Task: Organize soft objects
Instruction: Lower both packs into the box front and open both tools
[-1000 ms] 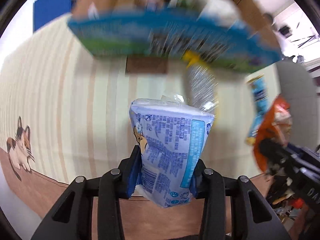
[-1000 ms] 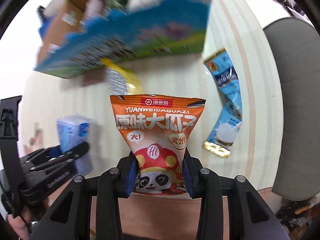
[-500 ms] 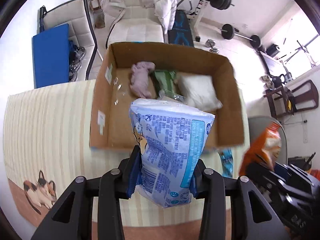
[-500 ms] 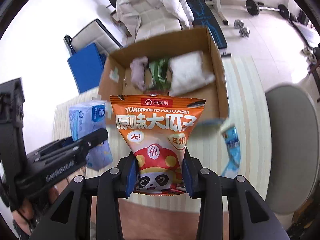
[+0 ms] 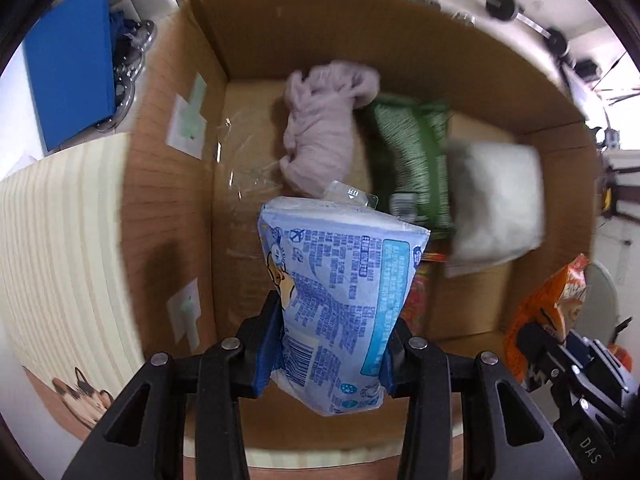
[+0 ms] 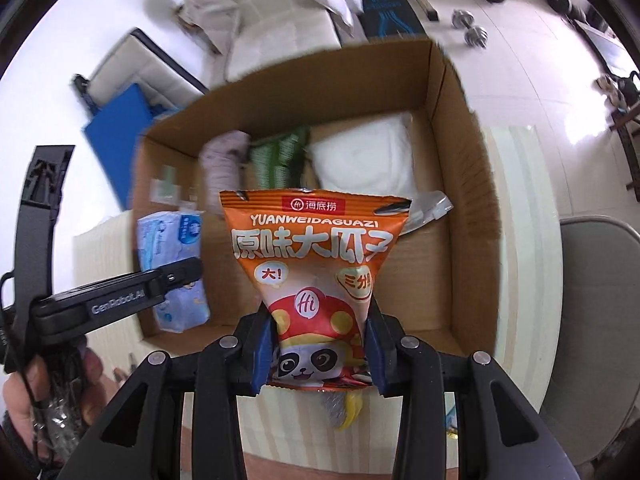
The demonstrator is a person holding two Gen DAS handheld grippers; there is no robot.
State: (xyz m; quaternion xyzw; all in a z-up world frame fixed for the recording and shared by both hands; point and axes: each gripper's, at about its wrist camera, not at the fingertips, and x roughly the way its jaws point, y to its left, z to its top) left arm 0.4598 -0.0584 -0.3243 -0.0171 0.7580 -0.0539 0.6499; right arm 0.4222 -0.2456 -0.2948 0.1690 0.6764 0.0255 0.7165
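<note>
My left gripper (image 5: 326,354) is shut on a blue tissue pack (image 5: 340,296) and holds it above the open cardboard box (image 5: 248,12). My right gripper (image 6: 320,354) is shut on an orange snack bag (image 6: 316,276) above the box's near wall (image 6: 424,336). The orange bag also shows at the right of the left wrist view (image 5: 548,312). The tissue pack and left gripper show at the left of the right wrist view (image 6: 172,268). Inside the box lie a pink cloth (image 5: 324,124), a green pack (image 5: 416,156) and a white pillow pack (image 5: 496,200).
The box stands on a striped cloth with a cat print (image 5: 80,392). A silver and yellow packet (image 6: 344,408) lies on the cloth under the orange bag. A grey chair (image 6: 600,308) is to the right. A blue pad (image 5: 68,64) and a white chair (image 6: 280,12) are beyond the box.
Both grippers have moved forward and lower toward the box with their packs held. The box now fills both views.
</note>
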